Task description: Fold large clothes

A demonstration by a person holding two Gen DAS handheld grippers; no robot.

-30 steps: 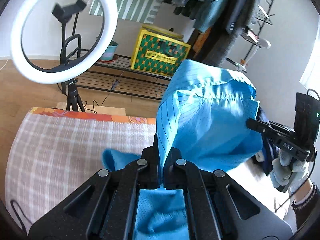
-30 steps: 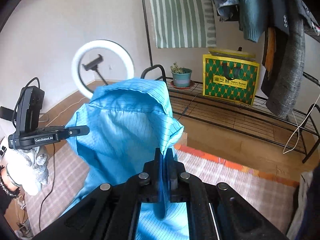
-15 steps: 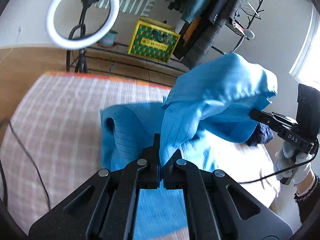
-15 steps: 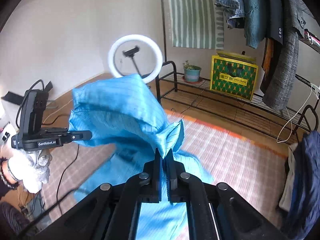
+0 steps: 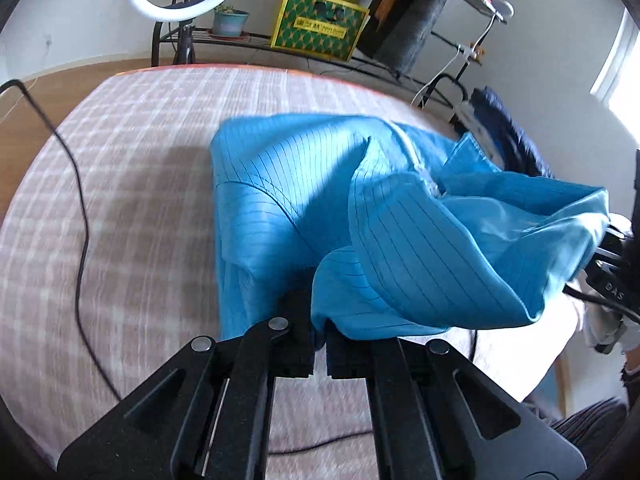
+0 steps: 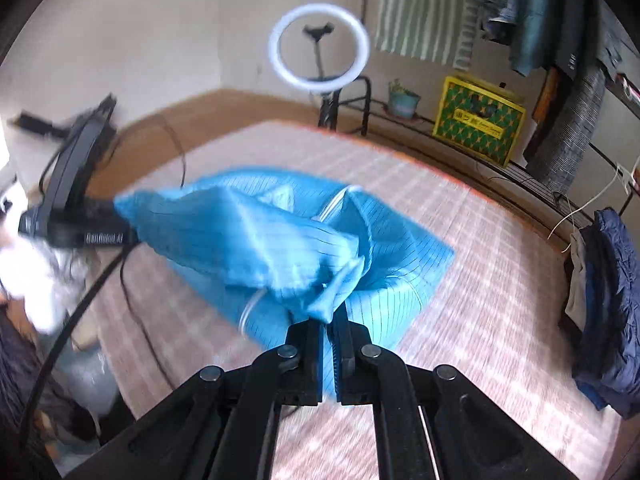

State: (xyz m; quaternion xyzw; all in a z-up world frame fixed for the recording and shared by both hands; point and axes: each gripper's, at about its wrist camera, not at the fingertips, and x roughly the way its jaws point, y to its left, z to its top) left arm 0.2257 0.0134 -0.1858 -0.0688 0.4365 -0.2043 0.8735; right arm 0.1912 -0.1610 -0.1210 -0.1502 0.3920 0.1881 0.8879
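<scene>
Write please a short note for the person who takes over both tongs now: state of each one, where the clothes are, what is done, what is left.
Left tongs: shut on an edge of the blue garment.
Right tongs: pinching another edge of the same garment; they have just been opening slightly, with cloth between them.
Place: the garment's far part lies on the checked cover; the held part hangs bunched above it. A dark blue garment waits at the bed's edge.
Done: a fold is being carried over.
Left: lay the held edge down, let go, smooth it, finish folding.

Both wrist views look steeply down, close over the same blue garment (image 5: 360,216) (image 6: 288,248).
</scene>
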